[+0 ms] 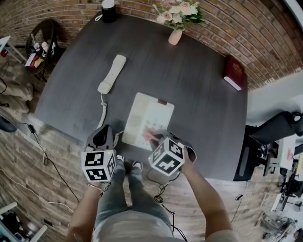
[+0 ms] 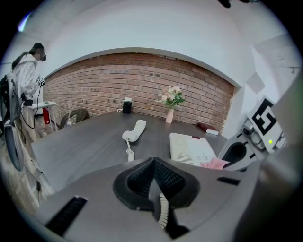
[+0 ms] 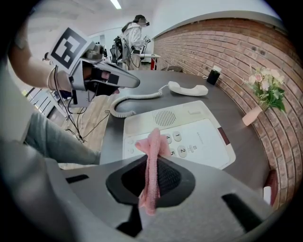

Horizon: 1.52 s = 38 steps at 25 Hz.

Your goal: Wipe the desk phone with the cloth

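Note:
A cream desk phone base [image 1: 154,113] lies on the dark table [image 1: 199,90] near its front edge. Its handset [image 1: 112,73] rests off the base at the left, joined by a coiled cord [image 1: 102,109]. My left gripper [image 1: 102,137] sits left of the base, shut on that cord [image 2: 163,213]. Shut on a pink cloth [image 3: 152,158], my right gripper [image 3: 154,176] hovers at the base's near edge, and the cloth's end hangs over the keypad [image 3: 176,138]. In the left gripper view the cloth [image 2: 215,163] shows beside the base [image 2: 189,149].
A vase of flowers [image 1: 177,19] and a black object [image 1: 108,10] stand at the table's far edge. A red book [image 1: 235,71] lies at the far right. A brick wall runs behind; office equipment [image 1: 284,156] stands to the right. A person [image 3: 134,34] stands far off.

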Each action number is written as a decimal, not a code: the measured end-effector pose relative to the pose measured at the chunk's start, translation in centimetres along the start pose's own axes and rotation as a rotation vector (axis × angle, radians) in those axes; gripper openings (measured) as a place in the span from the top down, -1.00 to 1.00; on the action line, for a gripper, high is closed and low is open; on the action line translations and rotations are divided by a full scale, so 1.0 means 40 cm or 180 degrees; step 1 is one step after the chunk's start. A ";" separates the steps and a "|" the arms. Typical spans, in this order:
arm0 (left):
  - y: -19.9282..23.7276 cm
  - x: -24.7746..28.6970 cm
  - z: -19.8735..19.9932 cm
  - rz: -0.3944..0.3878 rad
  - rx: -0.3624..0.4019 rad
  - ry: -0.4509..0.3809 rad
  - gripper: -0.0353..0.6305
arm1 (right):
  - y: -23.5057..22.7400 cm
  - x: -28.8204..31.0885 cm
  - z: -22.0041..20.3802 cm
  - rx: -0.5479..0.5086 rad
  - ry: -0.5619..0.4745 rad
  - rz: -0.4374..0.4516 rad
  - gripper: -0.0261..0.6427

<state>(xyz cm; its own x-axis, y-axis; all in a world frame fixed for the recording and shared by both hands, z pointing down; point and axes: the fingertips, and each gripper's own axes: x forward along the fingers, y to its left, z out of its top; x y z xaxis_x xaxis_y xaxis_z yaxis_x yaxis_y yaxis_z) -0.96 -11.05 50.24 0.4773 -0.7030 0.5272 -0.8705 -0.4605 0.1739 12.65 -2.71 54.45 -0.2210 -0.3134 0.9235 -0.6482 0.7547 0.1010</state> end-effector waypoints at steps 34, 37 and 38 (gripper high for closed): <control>-0.011 -0.029 -0.040 0.0026 -0.0039 0.0032 0.90 | 0.137 0.012 -0.026 0.0047 -0.0019 0.0320 0.86; -0.013 -0.032 -0.041 0.0025 -0.0042 0.0032 0.90 | 0.148 0.010 -0.030 0.0047 -0.0006 0.0343 0.86; -0.013 -0.032 -0.042 0.0026 -0.0043 0.0032 0.90 | 0.153 0.010 -0.032 0.0046 -0.0001 0.0354 0.86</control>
<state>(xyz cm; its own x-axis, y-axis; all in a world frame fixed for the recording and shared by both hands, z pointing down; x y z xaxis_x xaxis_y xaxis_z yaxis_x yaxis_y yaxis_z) -1.34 -8.99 50.88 0.4689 -0.7013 0.5370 -0.8759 -0.4473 0.1806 9.52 2.49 55.92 -0.2925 -0.2285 0.9286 -0.6302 0.7764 -0.0075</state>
